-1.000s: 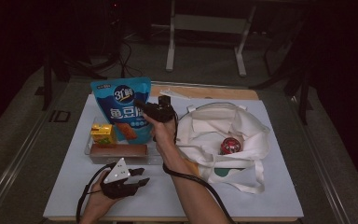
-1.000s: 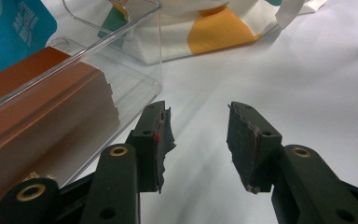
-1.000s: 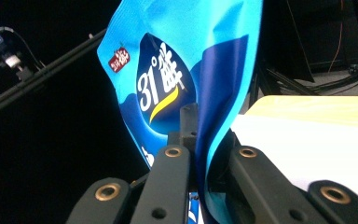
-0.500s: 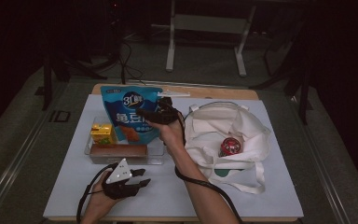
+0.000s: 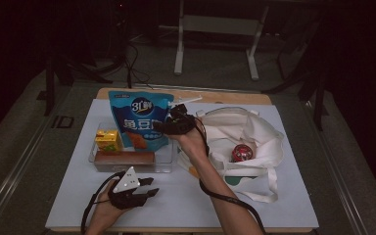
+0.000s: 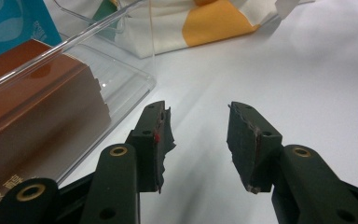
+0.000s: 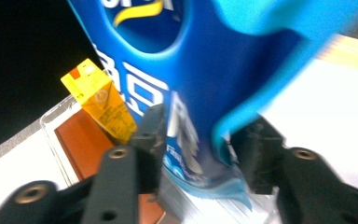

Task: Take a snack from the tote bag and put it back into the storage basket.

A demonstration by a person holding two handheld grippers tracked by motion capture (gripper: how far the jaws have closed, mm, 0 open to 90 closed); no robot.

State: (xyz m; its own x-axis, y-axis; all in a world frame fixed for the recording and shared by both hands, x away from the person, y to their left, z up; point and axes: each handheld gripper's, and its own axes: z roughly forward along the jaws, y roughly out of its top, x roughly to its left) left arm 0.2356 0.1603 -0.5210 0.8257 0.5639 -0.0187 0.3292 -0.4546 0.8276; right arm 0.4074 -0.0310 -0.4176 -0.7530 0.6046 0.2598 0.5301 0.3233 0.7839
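Shifted: blue snack pouch [image 5: 139, 120], clamped by right hand-held gripper [image 5: 169, 126], now upright above clear tray [image 5: 164, 164]. Left hand-held gripper [image 5: 144, 192]: agape, empty, resting on bench [image 5: 274, 200]. Advice: grip firm, carry clear of tray wall toward tote bag [image 5: 254, 142].

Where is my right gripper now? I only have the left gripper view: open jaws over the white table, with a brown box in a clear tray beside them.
Observer: The right gripper is clamped on the lower edge of a blue snack bag, which is upright at the clear tray.
Operator: Is anything in the tray besides the brown box?
Observer: A yellow carton stands at the tray's left end, behind the box.
Operator: And the tote?
Observer: The white tote bag lies open with a round red item inside.
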